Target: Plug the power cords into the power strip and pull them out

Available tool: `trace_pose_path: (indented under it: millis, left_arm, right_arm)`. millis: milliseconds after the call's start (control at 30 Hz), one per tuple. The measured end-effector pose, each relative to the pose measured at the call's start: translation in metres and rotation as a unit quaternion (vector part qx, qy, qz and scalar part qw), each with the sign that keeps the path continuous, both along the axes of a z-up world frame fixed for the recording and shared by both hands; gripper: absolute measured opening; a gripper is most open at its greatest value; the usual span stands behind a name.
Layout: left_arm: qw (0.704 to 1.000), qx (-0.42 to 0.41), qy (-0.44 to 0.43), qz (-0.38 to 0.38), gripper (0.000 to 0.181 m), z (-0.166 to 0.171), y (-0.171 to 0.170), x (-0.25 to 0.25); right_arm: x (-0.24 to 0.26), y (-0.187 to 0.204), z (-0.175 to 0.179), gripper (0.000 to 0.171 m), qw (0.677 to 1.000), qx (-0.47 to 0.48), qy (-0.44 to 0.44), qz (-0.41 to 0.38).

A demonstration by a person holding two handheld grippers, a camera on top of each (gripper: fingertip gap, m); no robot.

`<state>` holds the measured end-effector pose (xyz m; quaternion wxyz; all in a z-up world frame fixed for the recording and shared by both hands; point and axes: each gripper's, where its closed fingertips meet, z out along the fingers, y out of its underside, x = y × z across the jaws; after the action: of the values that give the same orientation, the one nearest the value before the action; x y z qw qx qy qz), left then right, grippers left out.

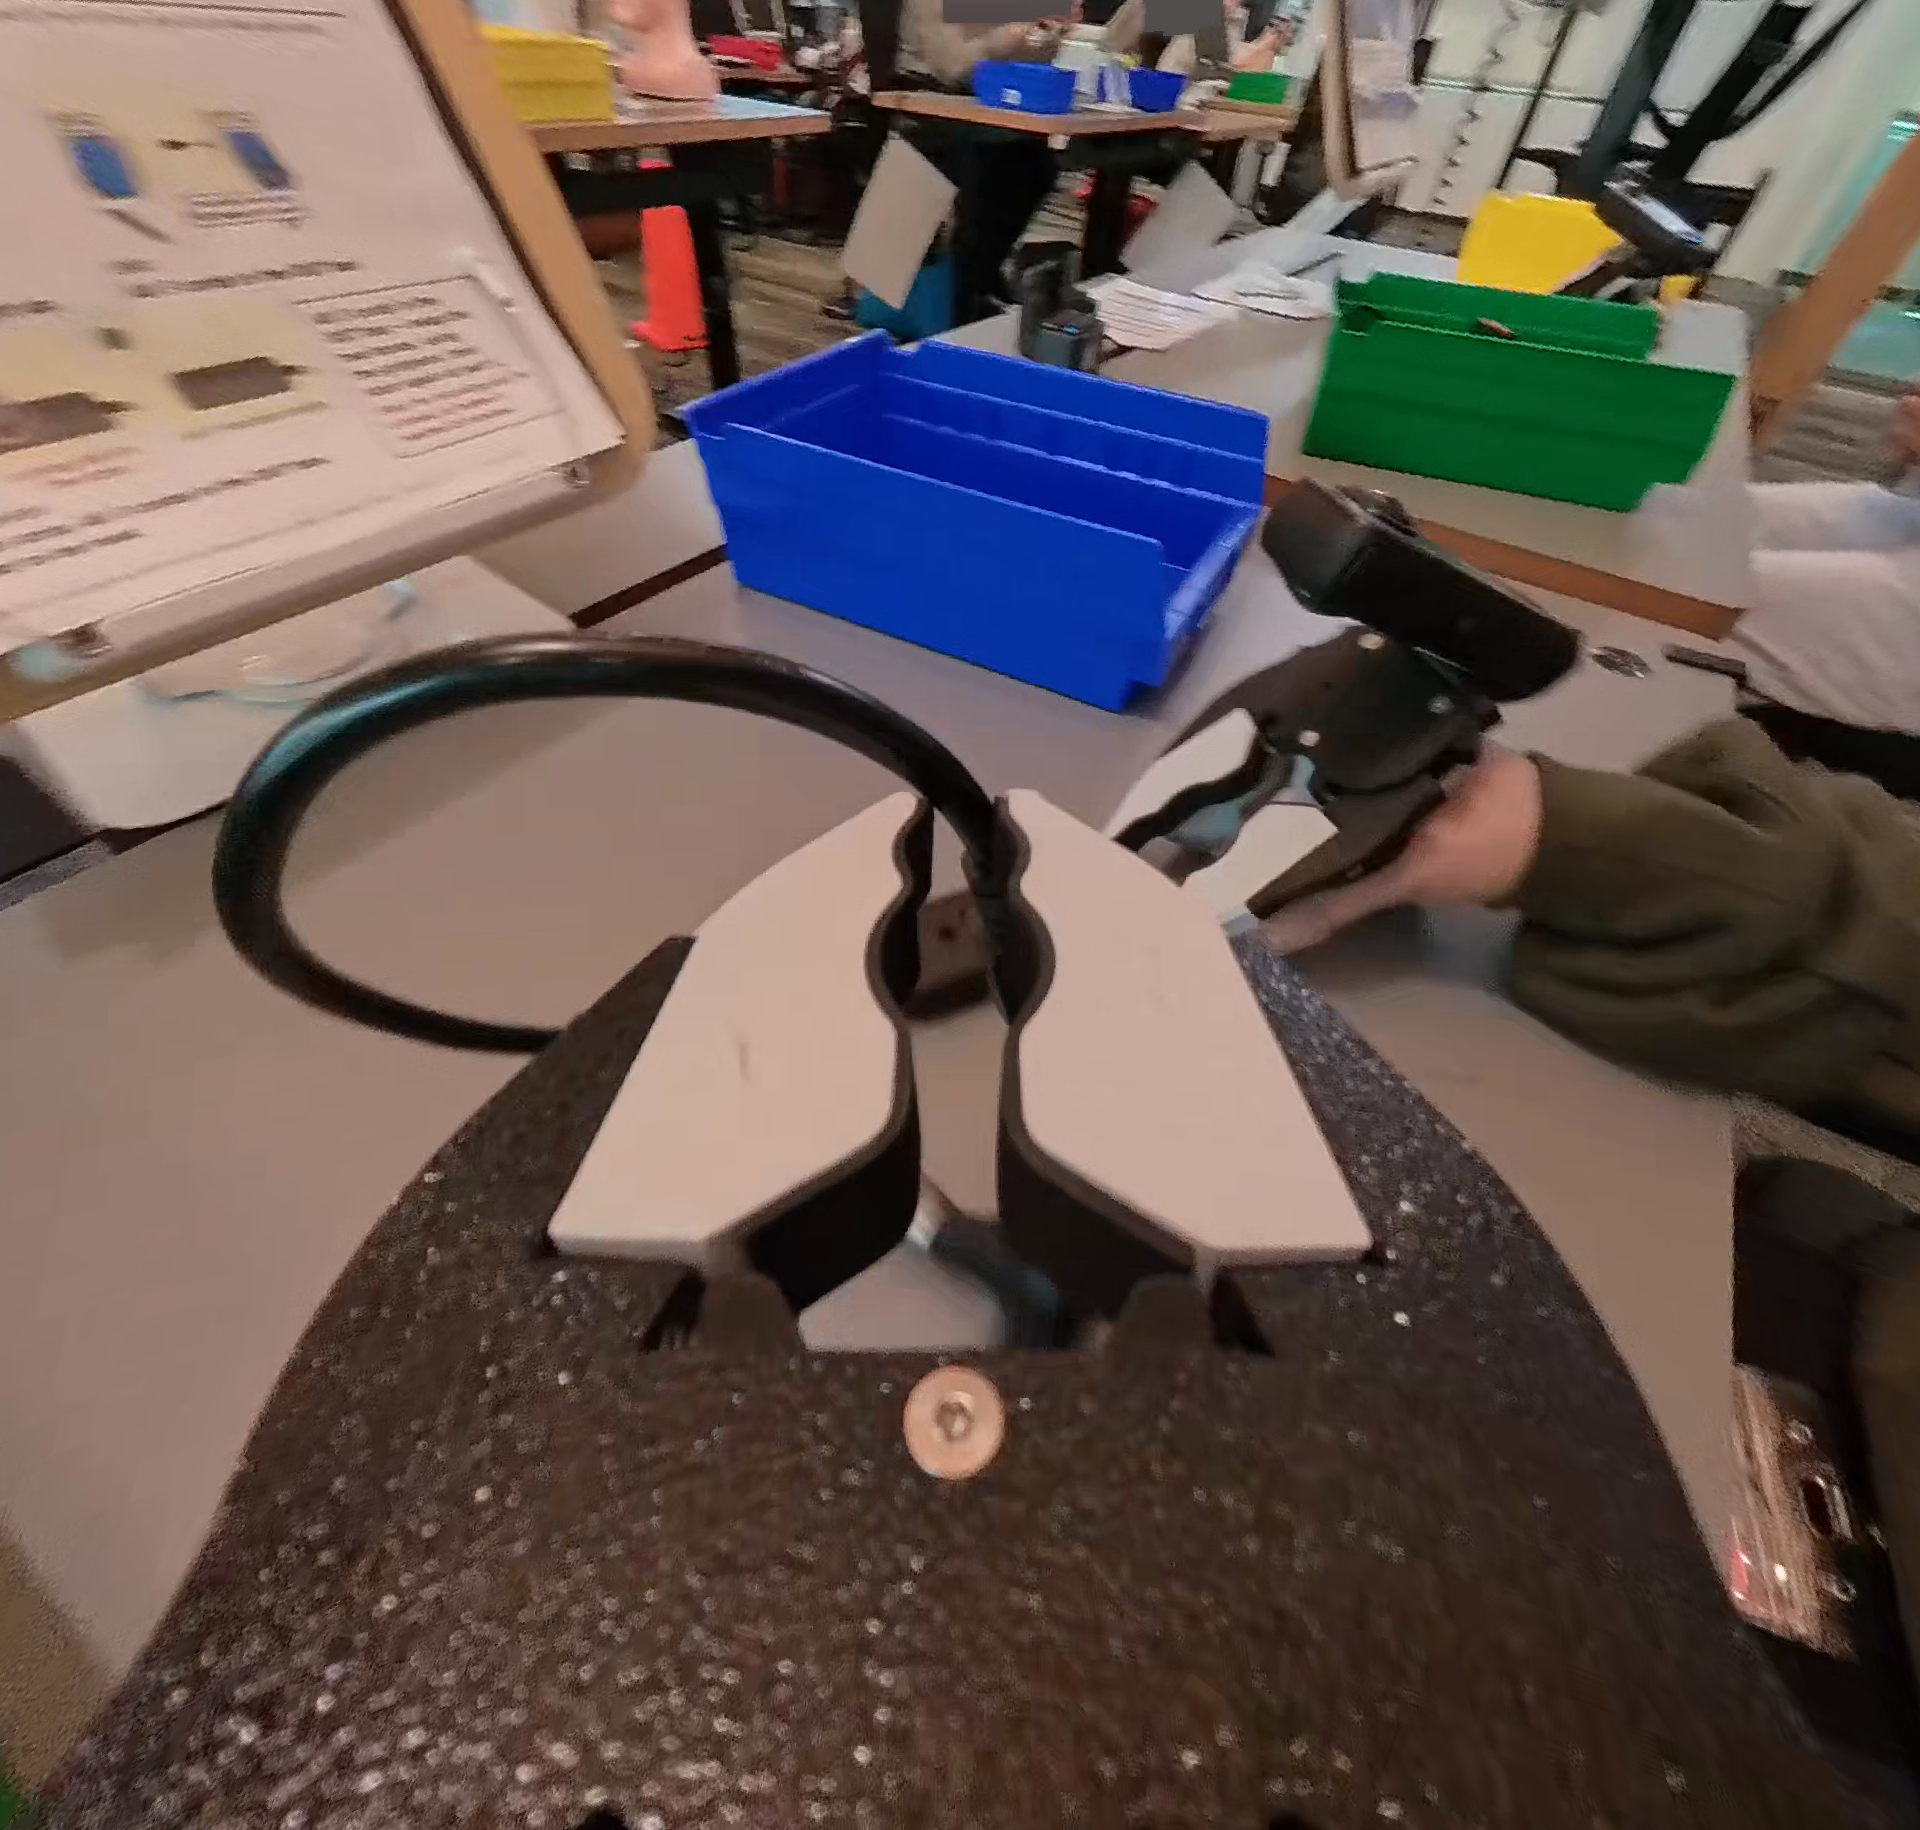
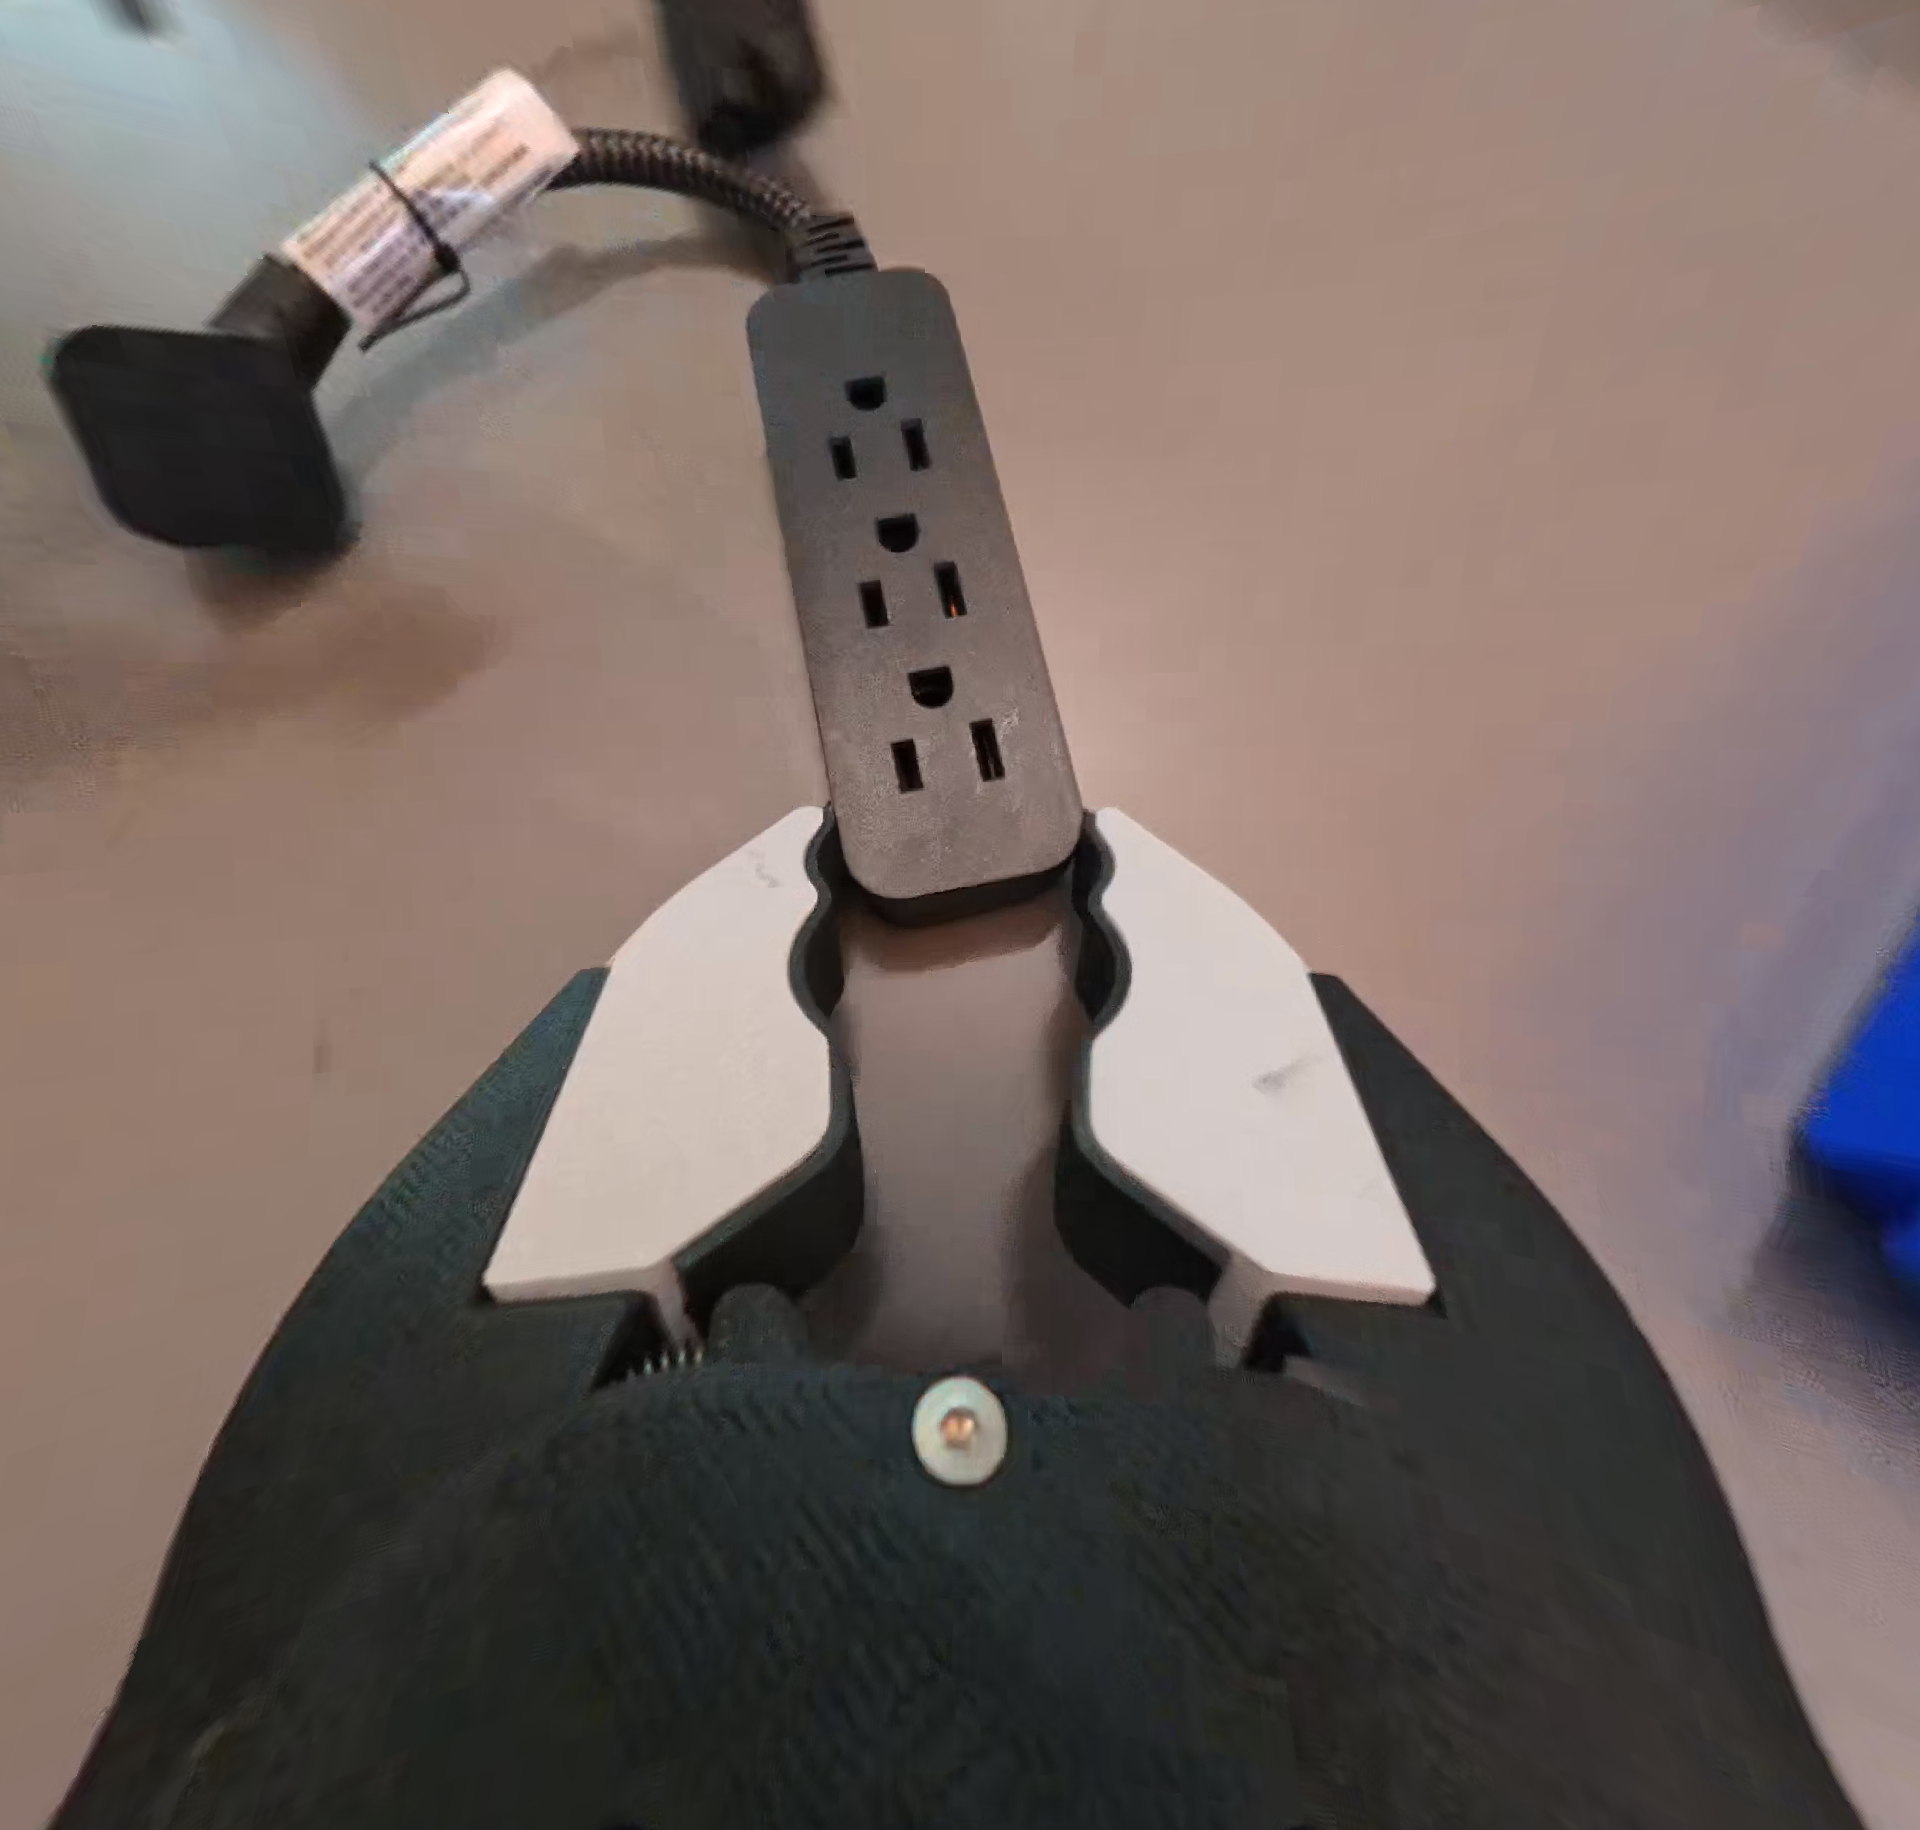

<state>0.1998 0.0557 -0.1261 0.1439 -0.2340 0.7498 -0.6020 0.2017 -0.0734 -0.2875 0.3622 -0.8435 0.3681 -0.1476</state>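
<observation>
My left gripper (image 1: 961, 845) is shut on a thick black power cord (image 1: 312, 793) near its ribbed strain relief. The cord loops out to the left, and its dark plug body (image 1: 948, 949) shows through the gap between the fingers. My right gripper (image 2: 956, 871) is shut on the near end of a black power strip (image 2: 914, 585), which lies flat on the table with three empty outlets. The strip's braided lead (image 2: 665, 165) runs to a flat black plug (image 2: 197, 440) on the left. A blurred black block (image 2: 738, 35) hangs beyond the strip's far end. The right gripper (image 1: 1164, 835) also shows in the left wrist view, held by a hand.
A blue bin (image 1: 987, 533) and a green bin (image 1: 1507, 398) stand farther back on the grey table (image 1: 520, 949). A tilted board with an instruction sheet (image 1: 260, 274) stands at the left. The blue bin's corner (image 2: 1870, 1105) lies to the right of the strip. About 20 cm separates my left fingertips from my right.
</observation>
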Motion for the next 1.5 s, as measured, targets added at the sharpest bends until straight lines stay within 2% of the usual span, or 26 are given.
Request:
trace_pose_path:
  millis: [33, 100, 200, 300, 367, 433, 467, 567, 600, 700, 800, 867, 933, 1033, 1067, 1167, 1300, 1400, 1500]
  left_arm:
    - [1.0, -0.002, 0.0, 0.013, 0.01, 0.002, 0.006, 0.003]
    - [0.999, -0.01, -0.011, 0.029, 0.009, 0.005, 0.014, 0.005]
    - [0.999, -0.011, -0.025, 0.035, 0.01, 0.006, 0.021, 0.006]
    - [0.998, -0.028, -0.026, 0.047, 0.01, 0.008, 0.031, 0.008]
    - [0.998, -0.04, -0.026, 0.043, 0.01, 0.012, 0.037, 0.005]
    - [0.998, -0.04, -0.026, 0.029, 0.01, 0.012, 0.04, -0.001]
    - [0.999, -0.036, -0.027, 0.022, 0.01, 0.011, 0.04, -0.004]
    - [0.999, -0.028, -0.03, 0.003, 0.009, 0.01, 0.04, -0.012]
    - [0.999, -0.025, -0.03, -0.002, 0.009, 0.01, 0.039, -0.014]
    - [0.999, -0.016, -0.027, -0.02, 0.009, 0.009, 0.039, -0.021]
    - [0.999, 0.004, -0.026, -0.042, 0.009, 0.005, 0.04, -0.028]
    - [0.998, 0.014, -0.022, -0.058, 0.009, 0.001, 0.042, -0.033]
    - [0.998, 0.016, -0.016, -0.064, 0.009, 0.0, 0.045, -0.035]
    - [0.996, 0.012, -0.023, -0.081, 0.009, 0.001, 0.049, -0.039]
    - [0.995, 0.008, -0.026, -0.091, 0.009, 0.0, 0.048, -0.04]
    - [0.987, -0.001, -0.066, -0.149, 0.009, -0.005, 0.042, -0.051]
    - [0.978, 0.0, -0.084, -0.189, 0.009, -0.018, 0.039, -0.063]
    - [0.971, 0.01, -0.097, -0.22, 0.009, -0.027, 0.036, -0.074]
    - [0.969, 0.015, -0.09, -0.228, 0.009, -0.032, 0.041, -0.079]
  right_arm:
    - [0.0, -0.003, 0.0, 0.042, 0.999, -0.004, -0.002, -0.049]
    - [-0.021, 0.013, 0.0, 0.039, 0.999, -0.005, -0.002, -0.043]
    - [-0.087, 0.072, 0.002, 0.047, 0.995, 0.017, 0.049, 0.09]
    - [-0.121, 0.093, 0.007, 0.059, 0.973, -0.036, 0.005, 0.227]
    - [-0.102, 0.084, 0.025, 0.055, 0.949, -0.098, -0.112, 0.279]
    - [-0.072, 0.078, 0.046, 0.065, 0.909, -0.125, -0.236, 0.319]
    - [-0.07, 0.082, 0.05, 0.071, 0.892, -0.106, -0.247, 0.363]
    - [-0.069, 0.102, 0.049, 0.052, 0.835, -0.031, -0.247, 0.49]
    - [-0.062, 0.106, 0.041, 0.054, 0.829, -0.027, -0.233, 0.507]
    - [-0.036, 0.107, 0.009, 0.06, 0.832, -0.09, -0.161, 0.523]
    - [-0.038, 0.117, 0.007, 0.059, 0.833, -0.057, -0.124, 0.537]
    - [-0.043, 0.121, 0.007, 0.057, 0.853, -0.043, -0.095, 0.511]
    - [-0.047, 0.124, 0.007, 0.056, 0.893, -0.041, -0.056, 0.444]
    - [-0.044, 0.128, 0.005, 0.055, 0.968, -0.037, -0.03, 0.245]
    - [-0.049, 0.131, 0.006, 0.053, 0.977, -0.025, -0.032, 0.211]
    - [-0.079, 0.142, 0.009, 0.046, 0.968, 0.013, -0.03, 0.25]
    - [-0.075, 0.129, 0.02, 0.047, 0.959, 0.042, -0.065, 0.272]
    - [-0.08, 0.129, 0.035, 0.048, 0.935, 0.081, -0.099, 0.33]
    - [-0.09, 0.13, 0.028, 0.051, 0.908, 0.05, -0.121, 0.399]
